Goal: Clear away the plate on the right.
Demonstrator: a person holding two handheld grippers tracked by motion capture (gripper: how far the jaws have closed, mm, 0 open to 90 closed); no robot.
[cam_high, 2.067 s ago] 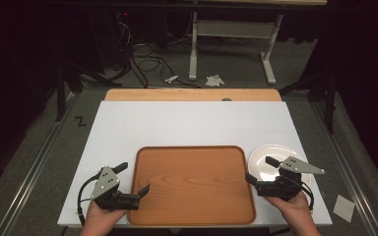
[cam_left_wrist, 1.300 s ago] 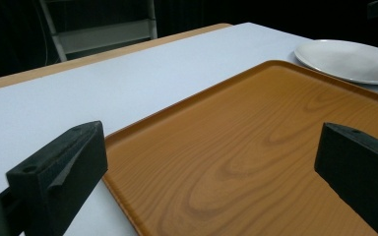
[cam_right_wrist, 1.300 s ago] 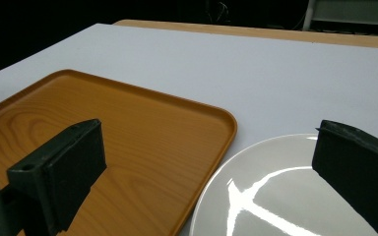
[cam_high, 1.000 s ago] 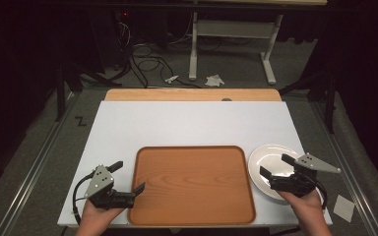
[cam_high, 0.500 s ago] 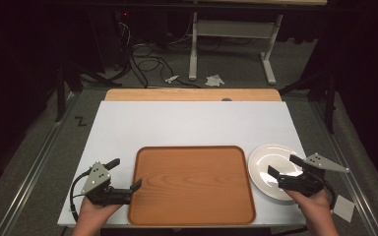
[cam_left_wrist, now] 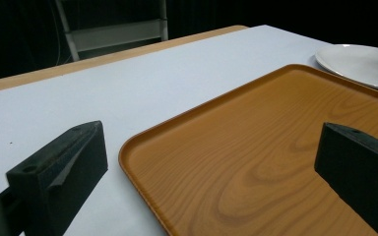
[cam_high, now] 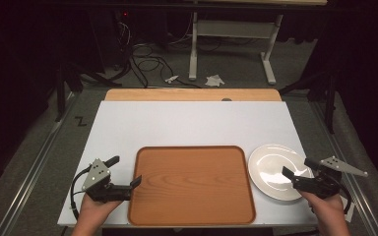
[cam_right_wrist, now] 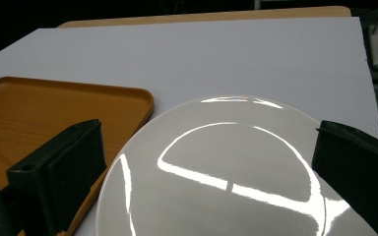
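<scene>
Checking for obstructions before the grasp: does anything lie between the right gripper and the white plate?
Nothing does. In the right gripper view the open jaws of the right gripper already straddle the near rim of the plate, which rests on the table.

White glossy plate (cam_high: 273,169) lay flat, empty, on surface near right edge, just beside wooden tray (cam_high: 192,184), also flat and empty.

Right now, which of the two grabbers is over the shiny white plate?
The right gripper. Its open jaws reach over the white plate, beside the wooden tray. The left gripper sits at the tray's left edge instead.
</scene>
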